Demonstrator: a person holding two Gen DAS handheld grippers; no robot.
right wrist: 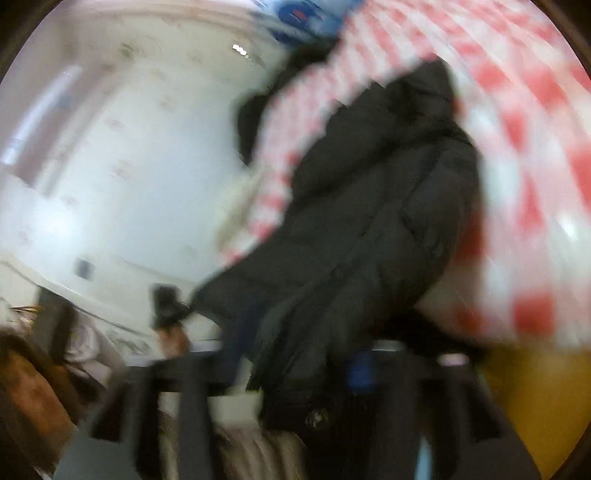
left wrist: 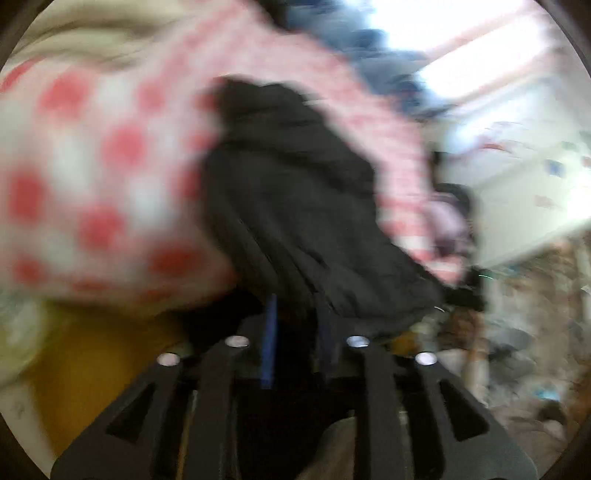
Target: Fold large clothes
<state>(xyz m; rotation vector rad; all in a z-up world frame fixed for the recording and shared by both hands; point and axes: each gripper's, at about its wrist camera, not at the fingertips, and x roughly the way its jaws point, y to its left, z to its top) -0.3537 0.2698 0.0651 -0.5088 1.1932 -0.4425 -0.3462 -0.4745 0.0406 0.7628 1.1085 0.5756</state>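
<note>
Both views heavily motion-blurred; detail limited.

Left wrist view, near to far:
- Left gripper: black frame w/ four bright screw heads at bottom of frame. Blue fingers stand a narrow gap apart, dark cloth between them. Pad contact not resolvable, so cannot tell if they clamp it.
- Black padded jacket: starts right at the fingertips and runs up and away from the gripper, hem end nearest, quilted seams visible.
- Yellow surface: left of the gripper, under the near edge of the cloth below.
- Red-and-white checked cloth: under and behind the jacket, left of it and beyond it.
- Cream fabric past the checked cloth, far left. Blue-grey garment beyond the jacket's far end.

Right wrist view, near to far:
- Right gripper: frame smeared. One blue finger seen just right of the jacket edge; jaws part-way apart w/ jacket fabric between them. Grip not resolvable, cannot tell.
- Round dark snap or button on the jacket edge nearest the gripper; marking unreadable.
- Checked cloth right of and behind the jacket.
- White patterned wall left of the jacket.
- Blue-and-white item beyond the jacket's far end carries a red mark; text unreadable.
</note>
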